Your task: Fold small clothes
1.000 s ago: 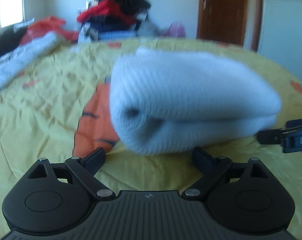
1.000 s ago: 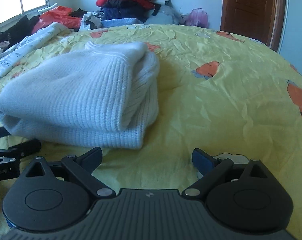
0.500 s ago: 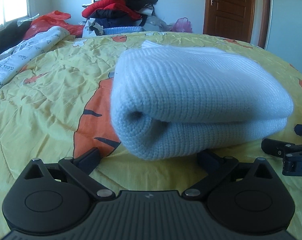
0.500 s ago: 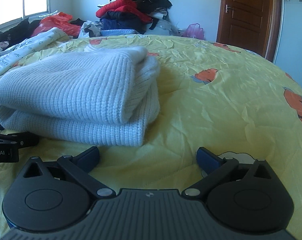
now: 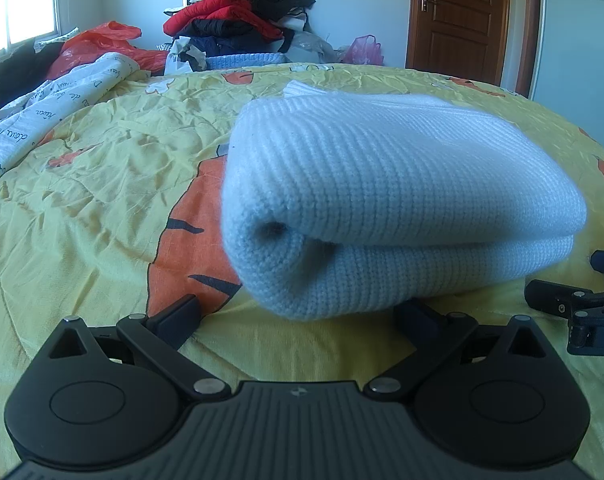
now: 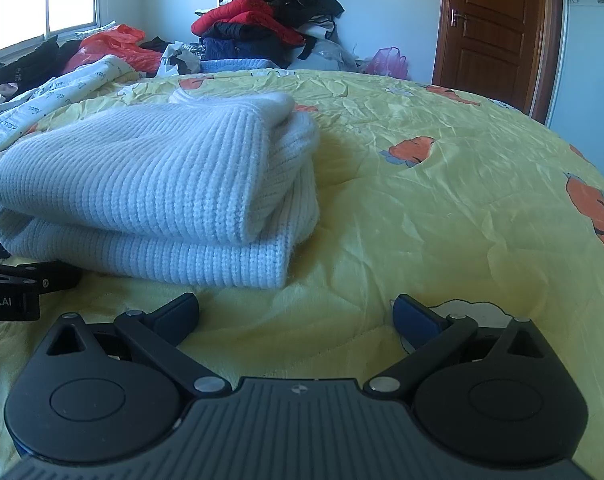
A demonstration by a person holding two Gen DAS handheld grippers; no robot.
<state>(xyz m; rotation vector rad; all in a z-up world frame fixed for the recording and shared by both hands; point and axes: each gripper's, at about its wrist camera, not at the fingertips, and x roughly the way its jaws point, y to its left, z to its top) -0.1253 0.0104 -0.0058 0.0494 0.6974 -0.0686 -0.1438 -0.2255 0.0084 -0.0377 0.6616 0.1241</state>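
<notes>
— Where does the white knit sweater [image 5: 398, 200] sit?

— Folded into a thick bundle on the yellow bedspread [image 6: 442, 208], well in front of the clothes pile [image 6: 269, 28] at the far edge of the bed. Both tools face it from the near side.

— And the tools?

— The left hand-held gripper [image 5: 297, 316] has its jaws spread wide, empty, the sweater's rounded fold just ahead of them. The right hand-held gripper [image 6: 295, 310] is likewise spread and holds nothing; the sweater's ribbed hem end lies ahead and to its left.

— How will it handle?

— Soft, light and bulky, I judge. The chunky knit should give grip, not slide, but the layers look loose and would sag or unroll if lifted by one edge.

— So where to hold?

— Probably pinch through both layers at the fold, one tool near each end, keeping the stack together.
</notes>
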